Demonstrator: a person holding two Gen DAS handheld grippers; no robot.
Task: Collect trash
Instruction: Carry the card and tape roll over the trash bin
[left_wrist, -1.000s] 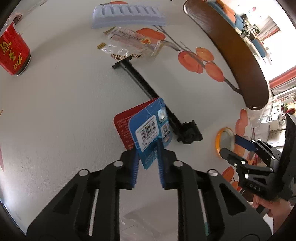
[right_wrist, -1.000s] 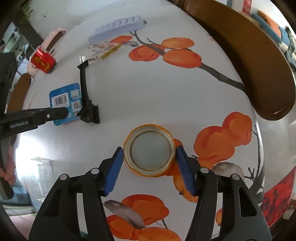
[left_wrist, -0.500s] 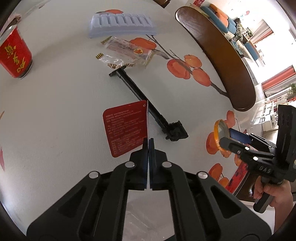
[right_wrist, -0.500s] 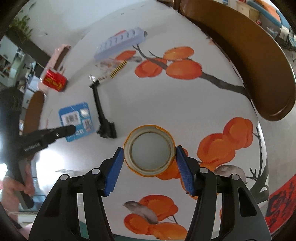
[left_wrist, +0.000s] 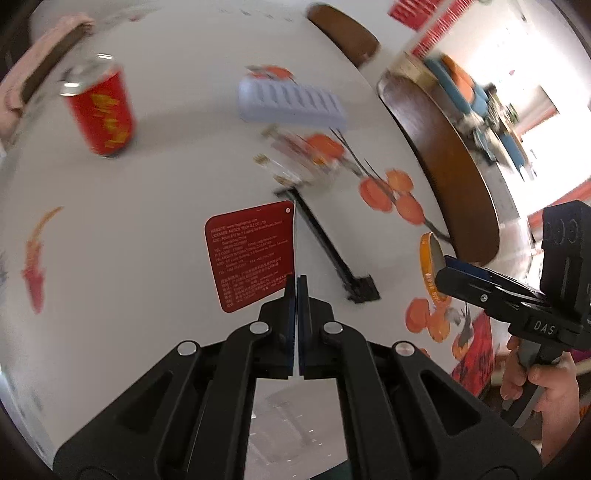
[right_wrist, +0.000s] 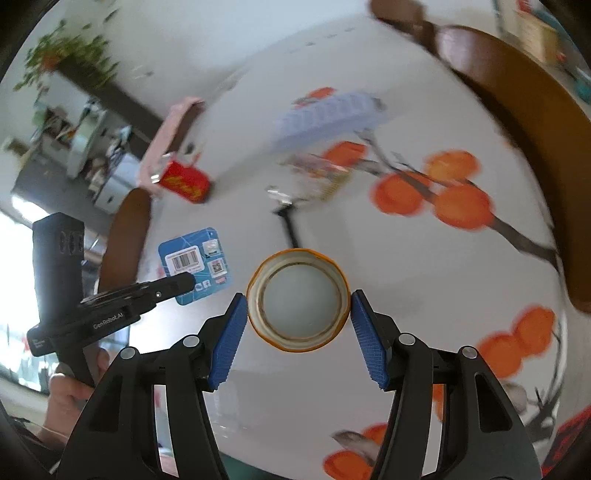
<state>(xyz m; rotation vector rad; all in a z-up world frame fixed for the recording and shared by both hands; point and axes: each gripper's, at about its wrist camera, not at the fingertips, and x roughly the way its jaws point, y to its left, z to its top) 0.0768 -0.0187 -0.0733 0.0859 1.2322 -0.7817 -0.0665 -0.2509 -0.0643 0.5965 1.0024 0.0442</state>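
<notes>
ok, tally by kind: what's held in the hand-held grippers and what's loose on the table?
Held card in left hand-held gripper: 1
Held tape roll in right hand-held gripper: 1
Red can: 1
Lavender ridged tray: 1
Clear wrapper: 1
Black rod tool: 1
Total: 6

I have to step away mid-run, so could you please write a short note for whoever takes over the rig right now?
Left gripper: shut on the card, lifted off the table.
Right gripper: holds the orange lid between its pads, also off the table.
On the table: red can, clear wrapper, lilac tray, black rod.
Done: two pieces picked up. Left: bin them (no bin in view), then probably wrapper and can.
</notes>
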